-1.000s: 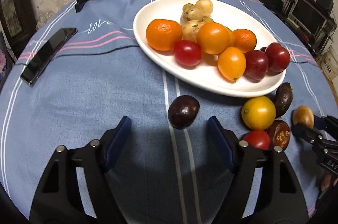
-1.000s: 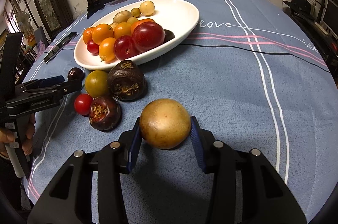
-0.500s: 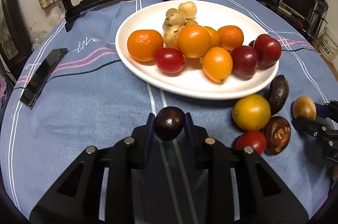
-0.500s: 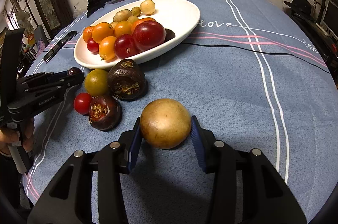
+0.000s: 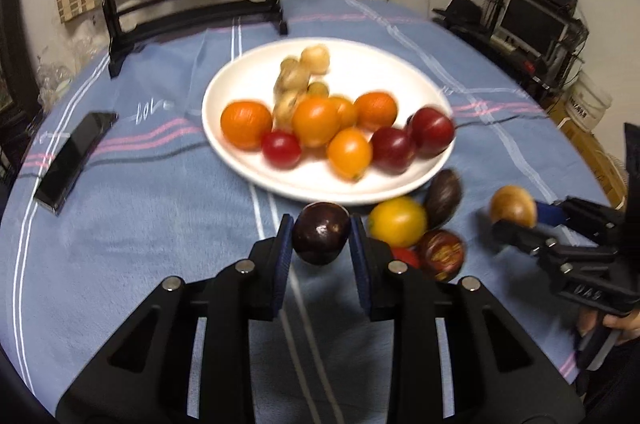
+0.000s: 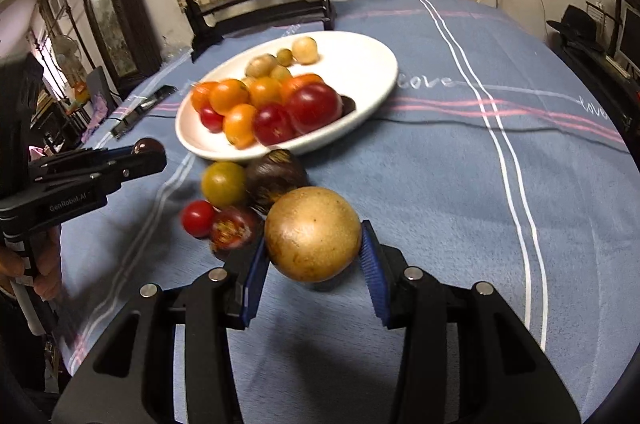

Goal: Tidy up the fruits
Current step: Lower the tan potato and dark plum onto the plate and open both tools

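Left tool: clamped on a glossy dark purple round fruit, frame centre, below the smooth white oval plate.
Right tool: clamped on a matte, speckled tan round fruit, frame centre.
Counter: soft blue striped cloth.

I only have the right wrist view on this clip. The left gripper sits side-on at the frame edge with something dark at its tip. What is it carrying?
Observer: A dark purple fruit, glossy and roundish, clamped between both pads of the left gripper.
Operator: Is anything on the cloth left of the plate? I see only a thin dark strip there.
Observer: It is a black phone lying flat on the blue tablecloth, apart from the white plate.
Operator: How many orange fruits are on the plate? They overlap for me.
Observer: About five in the left wrist view, the leftmost standing clear of the others.
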### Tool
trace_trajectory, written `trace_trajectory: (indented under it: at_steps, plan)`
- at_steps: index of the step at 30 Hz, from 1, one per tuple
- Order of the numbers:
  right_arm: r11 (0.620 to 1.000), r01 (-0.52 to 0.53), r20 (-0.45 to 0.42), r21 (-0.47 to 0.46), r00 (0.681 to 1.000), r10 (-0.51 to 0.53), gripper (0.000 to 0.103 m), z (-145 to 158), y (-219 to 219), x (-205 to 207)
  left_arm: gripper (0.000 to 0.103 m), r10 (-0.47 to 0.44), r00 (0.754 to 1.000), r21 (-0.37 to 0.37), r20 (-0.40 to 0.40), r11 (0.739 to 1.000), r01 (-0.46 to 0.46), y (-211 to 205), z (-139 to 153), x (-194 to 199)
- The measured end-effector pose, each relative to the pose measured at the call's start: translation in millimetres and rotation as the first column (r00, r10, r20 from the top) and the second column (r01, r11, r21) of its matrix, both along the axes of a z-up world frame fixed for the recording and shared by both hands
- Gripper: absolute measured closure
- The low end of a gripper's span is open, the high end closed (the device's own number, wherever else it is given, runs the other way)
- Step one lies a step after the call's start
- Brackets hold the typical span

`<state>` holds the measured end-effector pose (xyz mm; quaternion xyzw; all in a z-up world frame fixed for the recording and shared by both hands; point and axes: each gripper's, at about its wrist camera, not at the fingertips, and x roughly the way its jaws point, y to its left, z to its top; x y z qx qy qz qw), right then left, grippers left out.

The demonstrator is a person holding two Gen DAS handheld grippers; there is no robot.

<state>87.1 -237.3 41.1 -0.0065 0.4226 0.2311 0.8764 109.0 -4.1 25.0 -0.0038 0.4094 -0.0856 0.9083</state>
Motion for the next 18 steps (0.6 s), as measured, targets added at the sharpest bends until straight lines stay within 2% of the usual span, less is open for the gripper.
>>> trace_trajectory:
  at_steps: [10, 18]
  plan:
    - [0.999, -0.010, 0.129, 0.045, 0.992, 0.004, 0.058, 44.0, 21.1, 26.4, 0.074, -0.011, 0.999, -0.027, 0.043, 1.000, 0.012, -9.0, 29.8, 32.8]
    - [0.999, 0.022, 0.139, 0.029, 0.990, -0.026, 0.058, 42.5, 42.4, 82.3, 0.074, 0.058, 0.998, -0.054, 0.037, 0.997, -0.056, -4.3, 33.5, 92.6]
